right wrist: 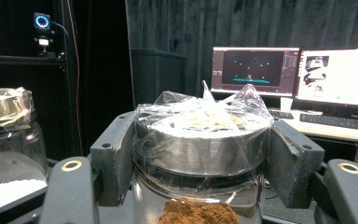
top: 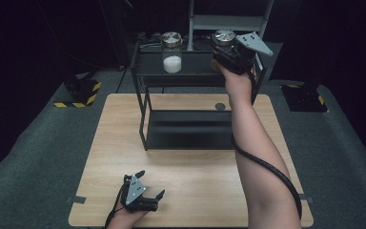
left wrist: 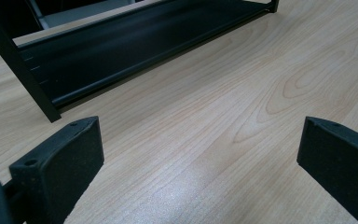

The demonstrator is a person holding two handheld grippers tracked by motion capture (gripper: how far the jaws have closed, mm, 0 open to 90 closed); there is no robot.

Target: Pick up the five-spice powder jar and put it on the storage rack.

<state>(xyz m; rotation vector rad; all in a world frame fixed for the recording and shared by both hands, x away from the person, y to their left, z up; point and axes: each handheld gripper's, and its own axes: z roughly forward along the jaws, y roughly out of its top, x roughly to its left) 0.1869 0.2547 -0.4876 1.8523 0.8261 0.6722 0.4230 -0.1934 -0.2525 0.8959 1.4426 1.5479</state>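
Note:
A glass jar of brown powder [right wrist: 200, 186] with a metal lid wrapped in clear film stands on the top shelf of a black rack [top: 195, 78]. My right gripper [top: 228, 51] is shut on that jar's lid [right wrist: 200, 140], one pad pressed on each side. A second glass jar holding white powder [top: 172, 52] stands to its left on the same shelf, and its glass side [right wrist: 9, 158] is at the left edge of the right gripper view. My left gripper [top: 148, 187] rests open near the table's front edge, its pads [left wrist: 70, 158] wide apart over bare wood.
The rack's lower shelf [top: 190, 129] sits on the wooden table [top: 190, 186], and its front edge [left wrist: 135, 60] is just beyond my left gripper. A cable [top: 276, 171] trails down along the right forearm. Monitors [right wrist: 298, 74] glow behind the rack.

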